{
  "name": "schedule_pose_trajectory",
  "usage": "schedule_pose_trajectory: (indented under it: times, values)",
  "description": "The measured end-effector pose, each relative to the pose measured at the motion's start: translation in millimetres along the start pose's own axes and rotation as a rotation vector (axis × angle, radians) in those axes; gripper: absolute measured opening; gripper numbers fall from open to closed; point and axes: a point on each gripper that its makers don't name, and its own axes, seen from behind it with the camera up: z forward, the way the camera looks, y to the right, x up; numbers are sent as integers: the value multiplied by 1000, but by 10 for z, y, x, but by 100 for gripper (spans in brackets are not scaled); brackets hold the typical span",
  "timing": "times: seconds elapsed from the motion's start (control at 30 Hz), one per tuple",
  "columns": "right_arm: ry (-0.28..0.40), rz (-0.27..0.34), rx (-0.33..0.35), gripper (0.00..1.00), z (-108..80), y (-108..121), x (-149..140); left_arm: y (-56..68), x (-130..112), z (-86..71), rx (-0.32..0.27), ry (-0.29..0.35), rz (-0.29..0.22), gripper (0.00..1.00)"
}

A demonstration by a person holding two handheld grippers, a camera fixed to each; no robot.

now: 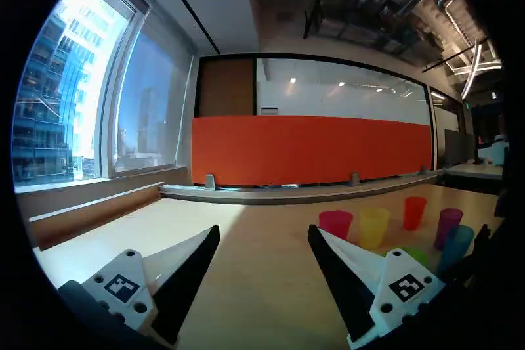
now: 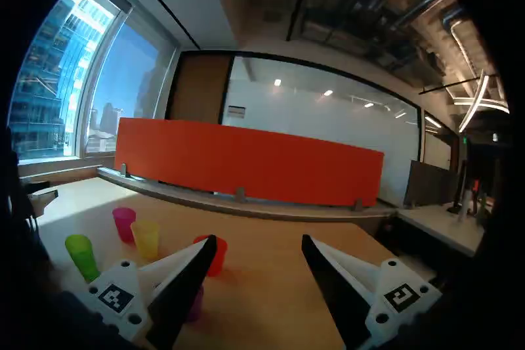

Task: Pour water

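A: How do the jaws stand?
B: Both are wide apart and hold nothing. The left gripper (image 1: 262, 230) hangs over the bare table (image 1: 262, 297), and the right gripper (image 2: 258, 240) likewise, its fingers spread above the wood
A: And the cups?
B: In the left gripper view they stand in a cluster on the table to the right, apart from the gripper. A pink cup (image 1: 335, 223) and a yellow cup (image 1: 373, 226) are side by side, with a red cup (image 1: 414, 212) farther back. A purple cup (image 1: 448, 226) and a teal cup (image 1: 457, 245) are at the far right. A green cup (image 1: 413, 256) is nearest, partly hidden behind the right finger
A: And from the other side?
B: In the right gripper view they sit to the left. Green is nearest the left edge, with pink and yellow just beyond it. Red shows past the left fingertip, and purple is low down behind that finger
A: Anything in them?
B: I cannot tell
A: What lies behind?
B: An orange screen (image 1: 308, 150) along the table's far edge, and a window (image 1: 72, 100) on the left
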Motion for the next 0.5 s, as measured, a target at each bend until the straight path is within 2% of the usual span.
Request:
schedule_pose_trajectory:
  times: [0.5]
  values:
    - [-3, 6, 1, 100, -33, -19, -50, 11, -66, 18, -4, -26, 5, 100]
